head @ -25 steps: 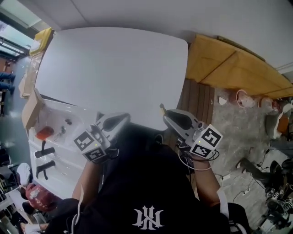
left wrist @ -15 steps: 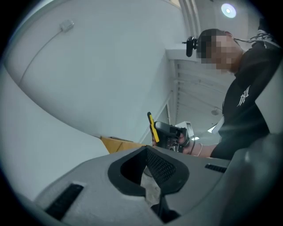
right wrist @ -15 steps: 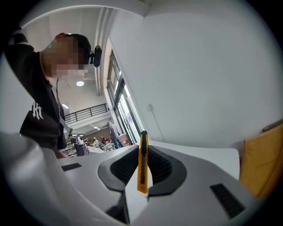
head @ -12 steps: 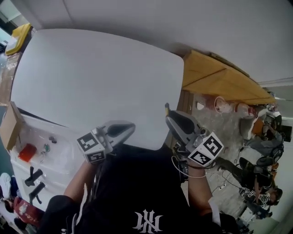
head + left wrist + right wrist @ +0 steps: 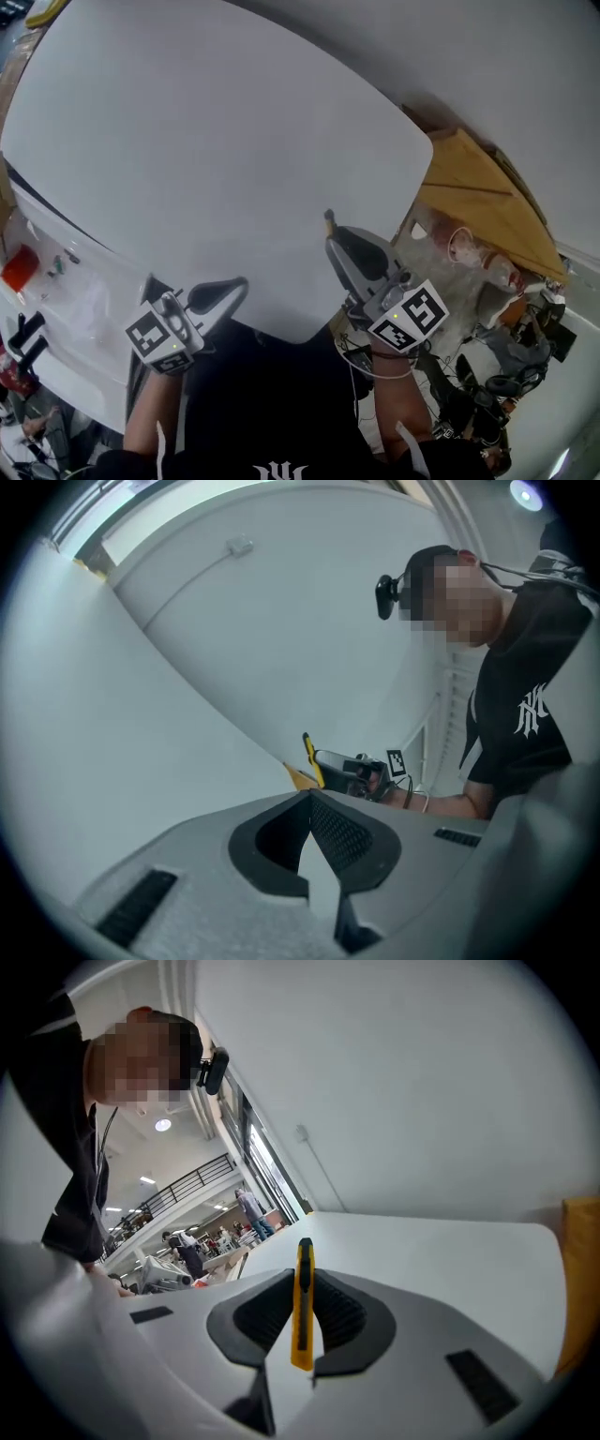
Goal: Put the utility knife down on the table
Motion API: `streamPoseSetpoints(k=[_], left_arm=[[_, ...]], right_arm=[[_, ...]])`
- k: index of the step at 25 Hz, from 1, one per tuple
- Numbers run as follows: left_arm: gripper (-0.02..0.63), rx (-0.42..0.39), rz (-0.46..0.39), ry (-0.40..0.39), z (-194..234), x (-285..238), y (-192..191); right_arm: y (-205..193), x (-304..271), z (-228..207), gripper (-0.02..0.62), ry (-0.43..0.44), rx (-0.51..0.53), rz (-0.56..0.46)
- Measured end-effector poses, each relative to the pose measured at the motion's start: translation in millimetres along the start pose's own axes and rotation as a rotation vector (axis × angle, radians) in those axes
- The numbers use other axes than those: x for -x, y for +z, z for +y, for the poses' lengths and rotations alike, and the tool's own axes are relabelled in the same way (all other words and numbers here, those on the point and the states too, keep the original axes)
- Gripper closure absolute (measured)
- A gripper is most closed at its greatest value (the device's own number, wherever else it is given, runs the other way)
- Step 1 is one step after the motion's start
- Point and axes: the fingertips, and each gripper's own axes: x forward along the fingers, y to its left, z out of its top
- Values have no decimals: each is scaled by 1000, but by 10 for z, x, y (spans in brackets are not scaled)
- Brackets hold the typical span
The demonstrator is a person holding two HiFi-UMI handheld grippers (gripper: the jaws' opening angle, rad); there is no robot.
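The yellow knife stands on edge, clamped between the two dark pads of my right claw, and its tip pokes out past the claw's tips. In the head view the knife shows as a small sliver just right of the frame's middle, at the front of the right claw, over the near right part of the white table; it is not lying on the table. In the right gripper view the table fills the middle right of the frame beyond the knife. My left claw sits at the lower left of the head view, at the table's near edge, well apart from the right one. Seen in its own view, the left claw has its jaws closed together at the tips with nothing between them, and beyond it, near the frame's middle, the knife shows. A tan board lies at the right of the head view, off the table's corner.
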Motion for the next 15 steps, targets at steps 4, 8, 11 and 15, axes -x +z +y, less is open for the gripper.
streamPoseSetpoints(k=[4,8,11,15], left_arm=[[601,-39,54,70,273,-155,-189],[601,-102,119,85,466,-266,-326],[601,-103,80,48,507,-263,-274],[601,-136,67,14,545,-268,-240]], right_arm=[[-250,-365,-365,541,37,39,47],[-476,-684,-540,541,43,104,134],[-570,-849,-630,541,-9,212,240],[-671,-984,-651,541,-46,311,328]])
